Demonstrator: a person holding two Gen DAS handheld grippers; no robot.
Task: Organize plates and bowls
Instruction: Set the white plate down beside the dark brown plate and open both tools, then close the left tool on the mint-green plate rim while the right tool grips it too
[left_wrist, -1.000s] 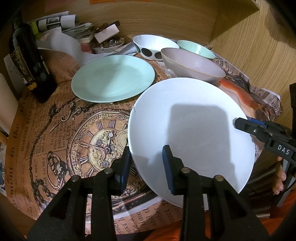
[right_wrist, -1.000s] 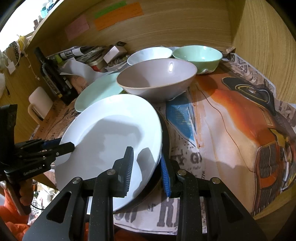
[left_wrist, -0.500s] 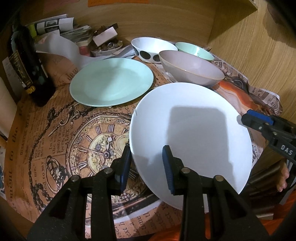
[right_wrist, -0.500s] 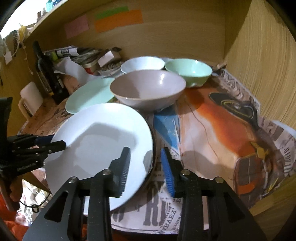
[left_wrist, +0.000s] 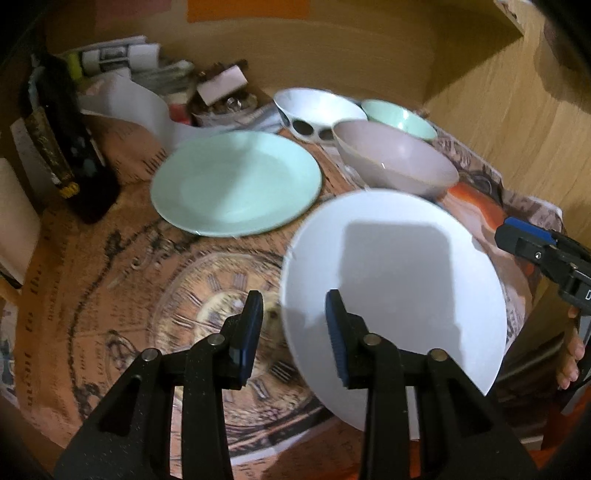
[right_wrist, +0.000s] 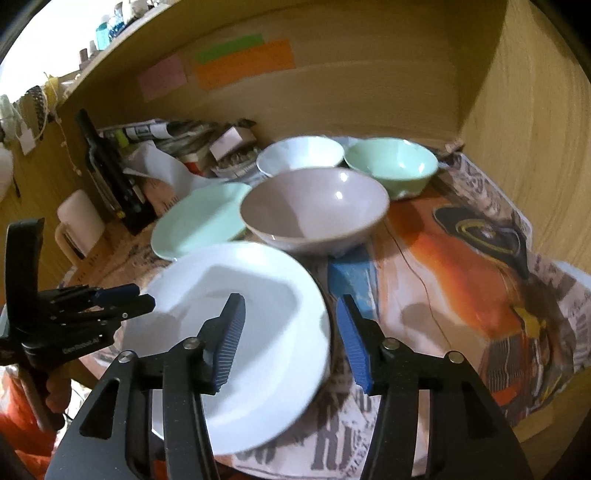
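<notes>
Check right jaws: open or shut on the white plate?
Open. The right gripper has just been opening; the white plate rim sits between its jaws, a gap on both sides.

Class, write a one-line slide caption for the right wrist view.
Right hand-held gripper, jaws just opening, straddles white plate's rim before three bowls.

Near plate (left_wrist: 399, 295) at centre, second plate (left_wrist: 236, 182) at ten o'clock, big bowl (left_wrist: 395, 158) at twelve, two bowls (left_wrist: 317, 110) behind it.
</notes>
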